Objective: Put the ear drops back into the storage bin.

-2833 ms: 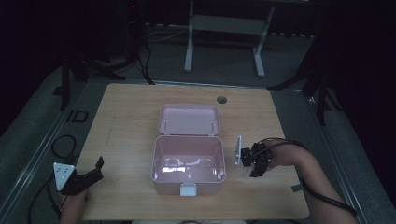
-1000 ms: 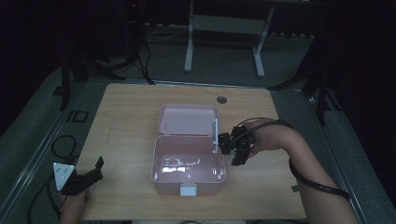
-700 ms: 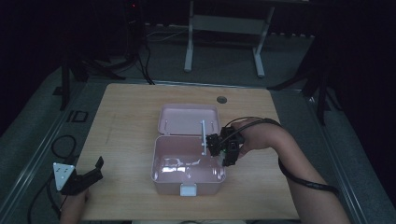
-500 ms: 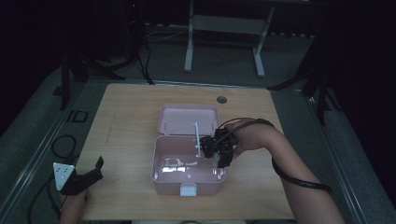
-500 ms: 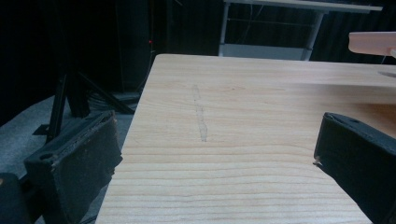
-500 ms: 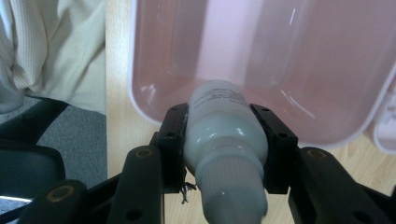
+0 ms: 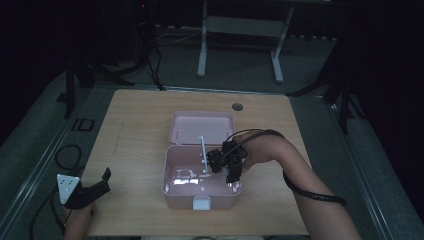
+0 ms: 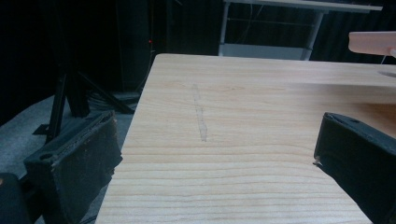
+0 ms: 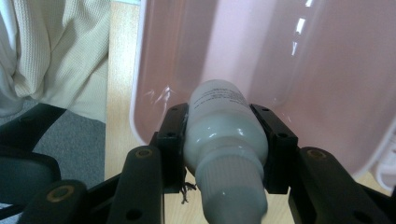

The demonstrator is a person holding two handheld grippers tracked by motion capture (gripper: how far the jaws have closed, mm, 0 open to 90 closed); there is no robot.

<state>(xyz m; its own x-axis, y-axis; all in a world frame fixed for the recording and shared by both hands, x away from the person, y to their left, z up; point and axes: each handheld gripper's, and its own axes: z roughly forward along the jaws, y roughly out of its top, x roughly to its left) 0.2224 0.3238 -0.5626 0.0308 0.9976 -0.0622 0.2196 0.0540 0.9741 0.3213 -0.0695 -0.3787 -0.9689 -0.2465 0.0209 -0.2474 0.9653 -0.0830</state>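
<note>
Two grippers are in play, and we are noting them one at a time. Right of centre in the high view, the right gripper (image 7: 216,165) is hanging over the open pink box (image 7: 172,187), with the person's forearm running off to the lower right corner of the frame. In the right gripper view we are seeing its two black jaws clamped on a small white bottle (image 9: 224,133), one pad pressing each side of the bottle's body. The bottle's narrow cap end is pointing toward the bottom of that frame, and its printed base is pointing up the frame, toward the pink wall of the box, which is taking up the upper right of that view. Whether the bottle is touching the box floor we cannot tell.

The box is sitting in the middle of the wooden table (image 7: 130,130), its lid (image 7: 202,127) lying open flat just above the tray in the high view. A thin white stick-like piece (image 7: 203,152) is rising from the tray just left of the right gripper; we cannot make out what it is.

At the lower left of the high view, the left gripper (image 7: 102,180) is resting on the table, well apart from the box. In the left gripper view its jaws are standing wide apart, with bare tabletop between them.
</note>
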